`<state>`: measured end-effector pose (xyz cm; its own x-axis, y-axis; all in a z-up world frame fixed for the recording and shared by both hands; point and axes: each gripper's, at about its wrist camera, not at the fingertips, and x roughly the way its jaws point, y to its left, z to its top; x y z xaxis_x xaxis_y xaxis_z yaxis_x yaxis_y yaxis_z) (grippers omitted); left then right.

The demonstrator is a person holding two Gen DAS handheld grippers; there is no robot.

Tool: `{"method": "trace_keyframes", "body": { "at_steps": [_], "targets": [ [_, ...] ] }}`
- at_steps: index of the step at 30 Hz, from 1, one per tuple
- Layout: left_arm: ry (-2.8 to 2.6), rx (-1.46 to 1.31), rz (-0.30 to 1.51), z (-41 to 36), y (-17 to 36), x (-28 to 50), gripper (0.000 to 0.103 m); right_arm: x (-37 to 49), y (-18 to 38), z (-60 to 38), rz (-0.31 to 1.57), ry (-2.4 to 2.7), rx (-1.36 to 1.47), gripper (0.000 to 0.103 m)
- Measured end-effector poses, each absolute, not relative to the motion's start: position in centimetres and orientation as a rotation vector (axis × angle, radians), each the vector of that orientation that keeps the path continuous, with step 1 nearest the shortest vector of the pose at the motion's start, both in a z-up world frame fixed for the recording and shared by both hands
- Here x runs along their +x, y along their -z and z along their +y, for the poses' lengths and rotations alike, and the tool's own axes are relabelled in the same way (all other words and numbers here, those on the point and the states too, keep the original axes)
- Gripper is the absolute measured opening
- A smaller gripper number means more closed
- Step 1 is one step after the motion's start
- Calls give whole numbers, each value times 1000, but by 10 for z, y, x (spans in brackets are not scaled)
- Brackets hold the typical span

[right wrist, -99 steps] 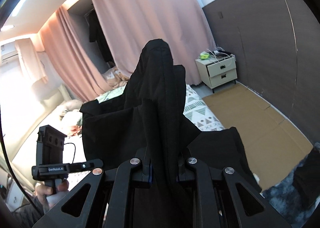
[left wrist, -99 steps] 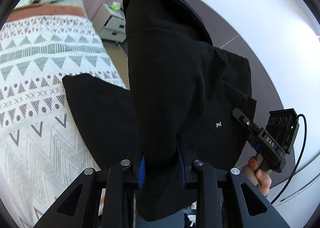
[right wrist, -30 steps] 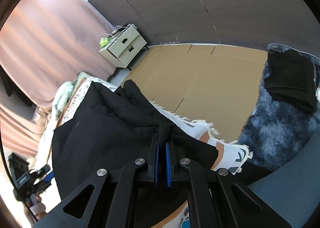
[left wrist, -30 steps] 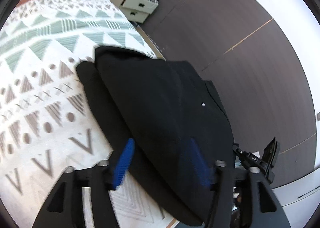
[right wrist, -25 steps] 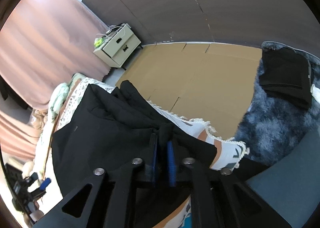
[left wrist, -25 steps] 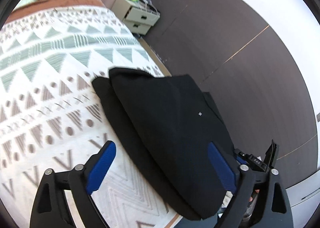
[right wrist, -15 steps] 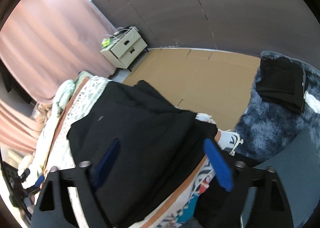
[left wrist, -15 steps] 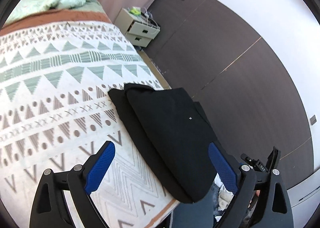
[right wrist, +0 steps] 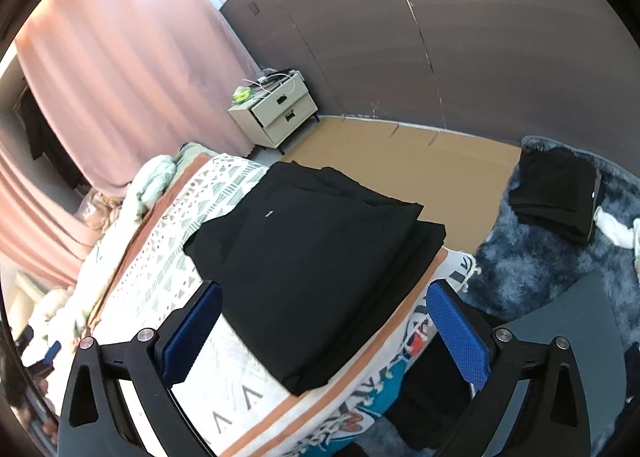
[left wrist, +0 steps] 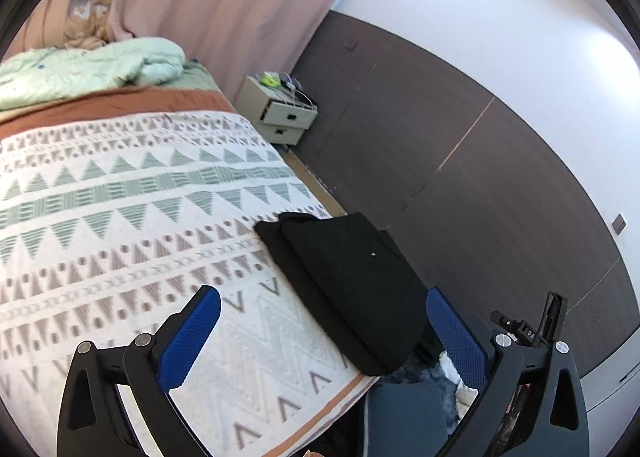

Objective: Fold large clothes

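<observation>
Pink curtains [left wrist: 224,13] and a dark panelled wall [left wrist: 460,185] close off the far side of a bedroom, with a pale nightstand [left wrist: 280,113] of two drawers standing in the corner between them. Most of the left wrist view is taken up by a bed [left wrist: 100,217] under a white bedspread printed with green and brown triangles, and a mint-green quilt [left wrist: 80,69] lies bunched at its far end. The black garment [right wrist: 312,257] lies folded flat in layers on the bedspread at the corner of the bed nearest the wall, one edge reaching the brown border of the spread; a tiny white mark shows on its top layer. The left hand-held gripper [left wrist: 324,337] hangs above the bed with its blue-padded fingers spread wide apart and nothing between them, clear of the cloth. The right hand-held gripper [right wrist: 324,329] likewise has its fingers wide apart and empty, held over the near edge of the garment. Beyond the bed, brown cardboard sheets [right wrist: 400,153] cover the floor, and a shaggy dark blue rug [right wrist: 560,257] beside them carries another folded black garment [right wrist: 556,185] with a bit of white cloth [right wrist: 616,229] just beside it.
</observation>
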<state>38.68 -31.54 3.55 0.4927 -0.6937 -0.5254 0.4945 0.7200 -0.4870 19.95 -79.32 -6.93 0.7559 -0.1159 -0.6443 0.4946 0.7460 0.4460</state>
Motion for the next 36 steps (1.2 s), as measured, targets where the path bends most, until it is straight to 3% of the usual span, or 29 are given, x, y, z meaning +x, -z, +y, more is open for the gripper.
{"method": "trace_keyframes", "body": {
  "at_steps": [11, 36],
  "targets": [
    [610, -267, 681, -204, -60, 340, 103, 178, 48, -715, 575, 321, 589, 103],
    [450, -71, 461, -53, -76, 205, 103, 128, 9, -519, 520, 190, 442, 103]
  ]
}}
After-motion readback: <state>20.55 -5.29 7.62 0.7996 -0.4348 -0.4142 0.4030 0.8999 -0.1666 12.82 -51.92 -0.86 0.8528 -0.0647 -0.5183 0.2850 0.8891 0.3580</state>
